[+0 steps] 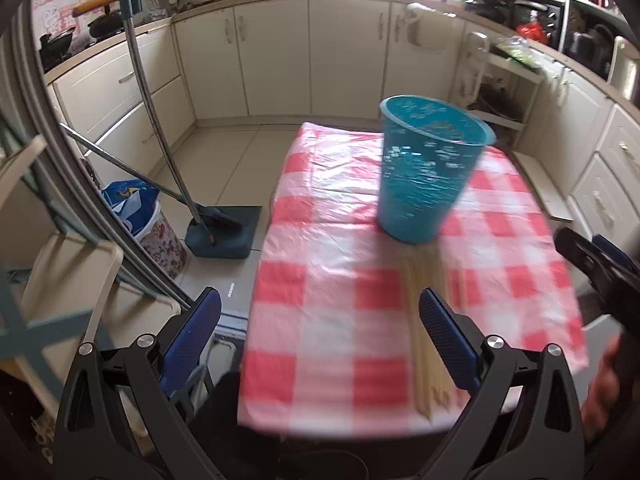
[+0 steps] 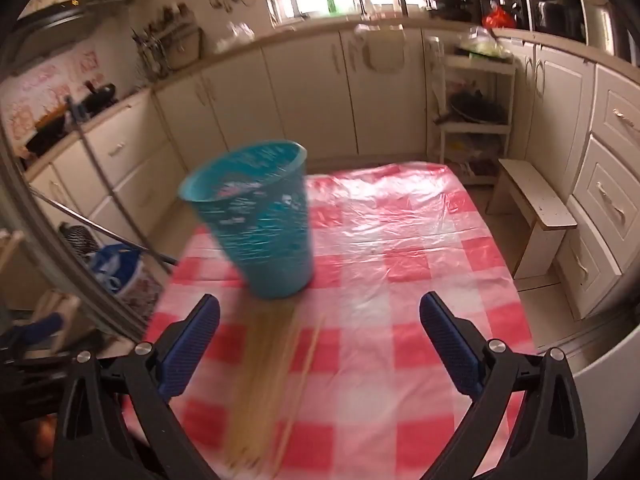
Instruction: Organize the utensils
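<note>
Blue-padded fingers [image 1: 444, 336] of the left gripper [image 1: 320, 320] spread wide in the left wrist view, holding nothing, hanging above the near edge of the table [image 1: 320, 360] with its red-and-white checked cloth. Right-hand finger passing over the bundle of wooden chopsticks [image 1: 424, 352], contact unclear through the blur. Chopsticks lying flat on the cloth, pointing from the near edge toward the teal cup [image 1: 428, 172]. Cup upright near the middle of the table, just beyond the far ends of the sticks, apparently empty. At the right border of that view, part of the right gripper and a blurred hand [image 1: 604, 384].

From the right wrist view, right gripper [image 2: 320, 320] likewise fully spread, nothing between its pads [image 2: 448, 344], held above the cloth [image 2: 400, 280]. Chopsticks [image 2: 264, 380] between the two fingers but nearer the left one, untouched; a couple of sticks splayed slightly off the main bundle. Teal cup [image 2: 256, 216] ahead and left, standing on the cloth. Both views smeared with motion blur.
</note>
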`<state>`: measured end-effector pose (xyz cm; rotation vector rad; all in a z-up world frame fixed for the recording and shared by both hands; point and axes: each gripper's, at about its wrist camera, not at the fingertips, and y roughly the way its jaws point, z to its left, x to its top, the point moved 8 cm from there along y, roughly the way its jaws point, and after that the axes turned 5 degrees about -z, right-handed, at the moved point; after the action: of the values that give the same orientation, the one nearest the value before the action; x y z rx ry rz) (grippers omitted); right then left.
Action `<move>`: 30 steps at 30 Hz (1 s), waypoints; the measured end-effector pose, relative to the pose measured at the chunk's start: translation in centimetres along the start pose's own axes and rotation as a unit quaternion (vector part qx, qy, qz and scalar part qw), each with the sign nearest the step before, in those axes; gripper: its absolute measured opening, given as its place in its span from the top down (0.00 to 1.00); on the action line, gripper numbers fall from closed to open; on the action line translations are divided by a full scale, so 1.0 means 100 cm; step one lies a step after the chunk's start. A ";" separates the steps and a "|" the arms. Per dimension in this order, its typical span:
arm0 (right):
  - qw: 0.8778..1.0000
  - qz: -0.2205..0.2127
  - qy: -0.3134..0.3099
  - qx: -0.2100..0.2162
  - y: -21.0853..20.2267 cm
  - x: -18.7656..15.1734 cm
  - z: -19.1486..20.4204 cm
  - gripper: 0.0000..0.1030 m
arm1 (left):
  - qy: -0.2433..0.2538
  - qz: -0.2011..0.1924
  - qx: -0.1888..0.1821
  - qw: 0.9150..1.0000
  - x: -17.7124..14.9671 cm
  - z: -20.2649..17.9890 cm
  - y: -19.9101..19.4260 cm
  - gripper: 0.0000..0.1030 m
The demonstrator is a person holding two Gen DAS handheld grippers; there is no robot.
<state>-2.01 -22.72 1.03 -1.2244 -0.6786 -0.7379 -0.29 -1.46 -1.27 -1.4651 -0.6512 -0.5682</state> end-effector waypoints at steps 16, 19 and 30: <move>0.998 -0.037 0.051 0.002 -0.235 -0.081 0.052 0.07 | -0.007 -0.057 0.002 0.998 -0.094 0.019 -0.234 0.08; 0.997 -0.055 0.057 0.008 -0.260 -0.091 0.060 0.07 | -0.006 -0.071 0.001 0.997 -0.110 0.024 -0.266 0.08; 0.993 -0.113 -0.003 0.024 -0.302 -0.112 0.099 0.07 | -0.022 -0.116 -0.006 0.993 -0.130 0.042 -0.329 0.08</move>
<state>-33.51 -16.88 11.52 -1.1160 -0.8443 -0.9002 -32.87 0.97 12.91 -1.4256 -0.8616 -0.7214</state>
